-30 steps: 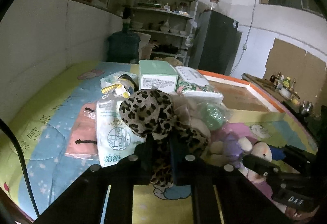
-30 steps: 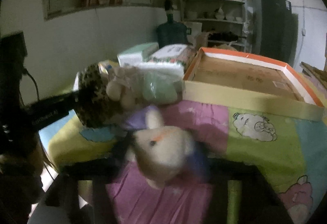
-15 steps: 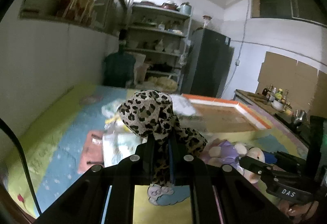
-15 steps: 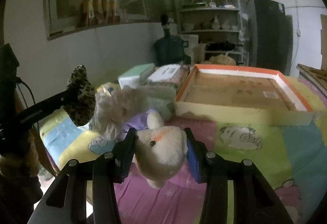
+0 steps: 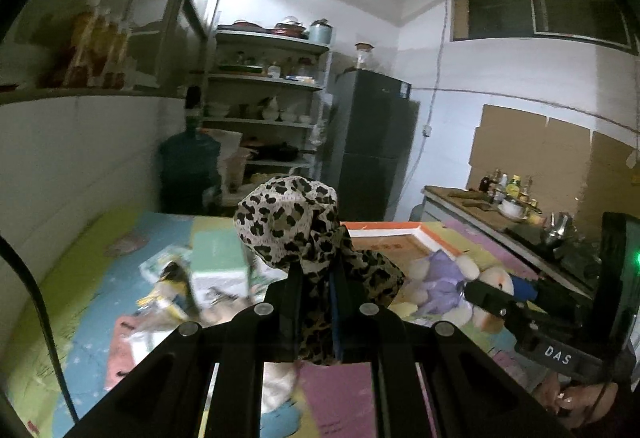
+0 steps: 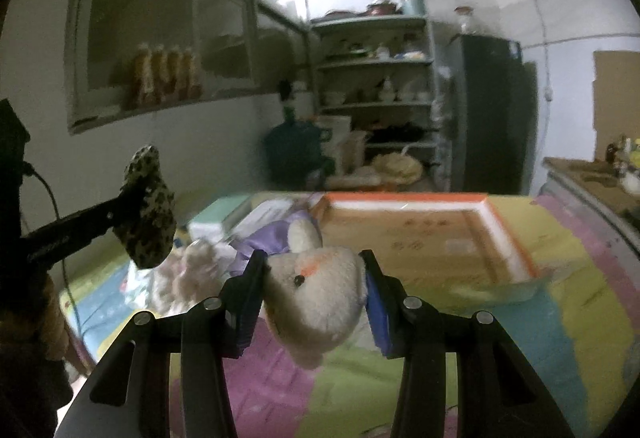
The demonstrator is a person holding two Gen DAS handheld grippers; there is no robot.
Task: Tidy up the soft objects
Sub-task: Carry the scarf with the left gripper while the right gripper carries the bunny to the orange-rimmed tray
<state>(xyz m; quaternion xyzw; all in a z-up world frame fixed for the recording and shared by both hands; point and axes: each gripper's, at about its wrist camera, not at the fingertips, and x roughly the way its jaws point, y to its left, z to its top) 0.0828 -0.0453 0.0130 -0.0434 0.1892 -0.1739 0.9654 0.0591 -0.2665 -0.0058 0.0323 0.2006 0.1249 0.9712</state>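
Note:
My left gripper (image 5: 316,278) is shut on a leopard-print cloth (image 5: 292,222) and holds it up above the table; it also shows in the right wrist view (image 6: 148,214) at the left. My right gripper (image 6: 314,274) is shut on a cream plush toy in purple clothes (image 6: 320,290), lifted off the table; the toy also shows in the left wrist view (image 5: 448,278). A shallow cardboard box with an orange and white rim (image 6: 512,238) lies on the table behind the toy.
A green box (image 5: 216,258), packets (image 5: 168,286) and a pink pouch (image 5: 120,350) lie on the colourful table cover (image 6: 540,338) at the left. Another pale plush (image 6: 192,270) lies there. A water jug (image 5: 188,166), shelves and a fridge (image 5: 372,146) stand beyond.
Both grippers have risen off the table with their loads. The leopard cloth and the plush toy now hang clear of the pile, and the views tilt up toward the room.

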